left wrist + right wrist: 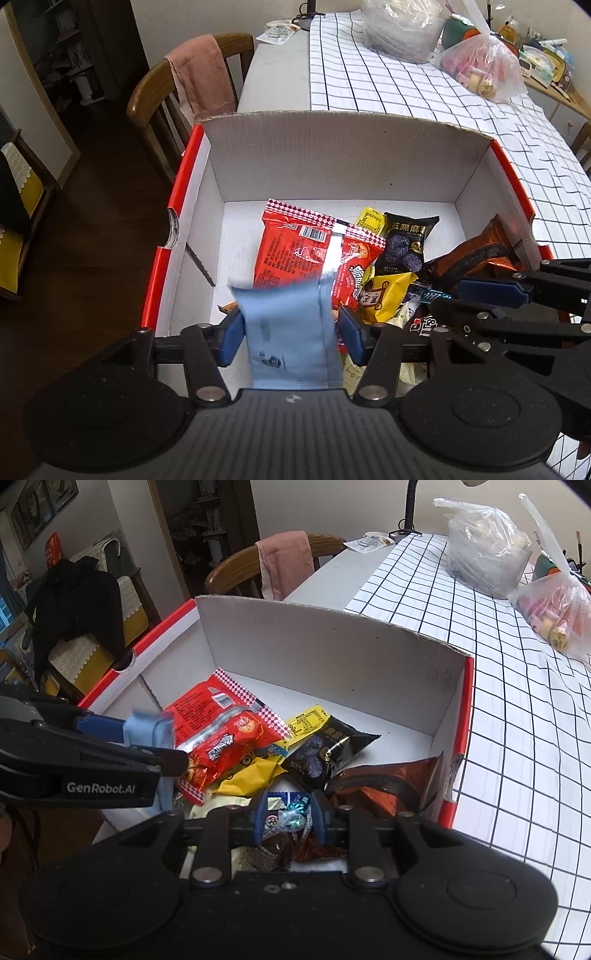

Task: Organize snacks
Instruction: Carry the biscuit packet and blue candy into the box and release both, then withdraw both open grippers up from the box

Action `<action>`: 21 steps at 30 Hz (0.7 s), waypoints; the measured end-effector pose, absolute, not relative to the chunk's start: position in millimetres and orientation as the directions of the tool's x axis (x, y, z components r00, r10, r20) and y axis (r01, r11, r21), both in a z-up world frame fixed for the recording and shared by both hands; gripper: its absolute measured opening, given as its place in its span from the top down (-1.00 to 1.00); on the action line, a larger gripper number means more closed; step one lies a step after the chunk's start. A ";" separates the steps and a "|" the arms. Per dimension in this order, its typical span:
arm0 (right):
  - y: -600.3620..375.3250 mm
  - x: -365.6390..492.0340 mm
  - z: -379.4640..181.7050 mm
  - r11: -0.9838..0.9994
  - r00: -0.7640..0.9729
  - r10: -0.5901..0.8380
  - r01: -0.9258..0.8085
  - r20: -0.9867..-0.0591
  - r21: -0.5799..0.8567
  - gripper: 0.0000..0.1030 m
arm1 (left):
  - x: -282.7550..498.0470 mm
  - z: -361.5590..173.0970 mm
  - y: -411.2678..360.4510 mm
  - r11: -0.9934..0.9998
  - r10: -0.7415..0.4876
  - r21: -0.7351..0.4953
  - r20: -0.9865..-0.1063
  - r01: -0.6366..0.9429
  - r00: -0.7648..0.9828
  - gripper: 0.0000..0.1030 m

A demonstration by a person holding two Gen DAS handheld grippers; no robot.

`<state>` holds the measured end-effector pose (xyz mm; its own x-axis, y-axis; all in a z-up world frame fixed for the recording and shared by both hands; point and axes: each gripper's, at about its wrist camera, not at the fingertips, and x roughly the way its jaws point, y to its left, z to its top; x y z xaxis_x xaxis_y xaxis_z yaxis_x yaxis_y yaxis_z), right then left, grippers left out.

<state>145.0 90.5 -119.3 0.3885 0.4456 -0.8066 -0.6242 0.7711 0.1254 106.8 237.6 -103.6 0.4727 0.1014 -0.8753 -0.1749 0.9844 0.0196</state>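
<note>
Over the snack box (pixel 332 162), the left gripper (pixel 290 328) stands part-open around a light, crinkly blue packet (pixel 288 325), best pinched mid-body, while the right gripper (pixel 288 818) stands narrowly open around small foil sweets (pixel 291 814).

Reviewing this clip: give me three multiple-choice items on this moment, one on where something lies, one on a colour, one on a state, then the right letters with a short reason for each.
1. Where does the big red snack bag lie?
A. on the chequered tablecloth
B. inside the cardboard box
C. on the chair seat

2. What colour is the packet between the left gripper fingers?
A. light blue
B. green
C. orange

3. How is the pink towel placed?
A. folded on the table
D. lying in the box
C. draped over the wooden chair back

Answers: 1 B, the bag rests on the box's white floor among other snacks. 2 A, the left wrist view shows a pale blue packet between the blue pads. 3 C, it hangs over the chair's curved backrest in both views.
</note>
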 end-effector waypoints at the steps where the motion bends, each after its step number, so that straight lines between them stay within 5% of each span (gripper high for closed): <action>1: 89.5 144.1 -118.0 0.772 0.390 0.447 -0.622 -0.805 0.128 0.44 | 105.3 -102.6 237.7 0.984 0.099 0.015 -0.873 -0.178 0.478 -0.17; 10: 76.4 134.2 -98.4 0.776 0.400 0.490 -0.606 -0.774 0.178 0.16 | 89.3 -85.7 234.7 0.984 0.088 -0.011 -0.841 -0.179 0.534 -0.20; 14: 70.8 125.5 -84.3 0.771 0.427 0.513 -0.610 -0.745 0.181 -0.21 | 79.6 -75.5 231.5 0.985 0.083 -0.018 -0.821 -0.170 0.566 -0.25; 21: 57.0 113.5 -61.8 0.771 0.470 0.541 -0.609 -0.697 0.188 -0.48 | 62.5 -56.5 224.7 0.987 0.064 -0.041 -0.780 -0.152 0.622 -0.28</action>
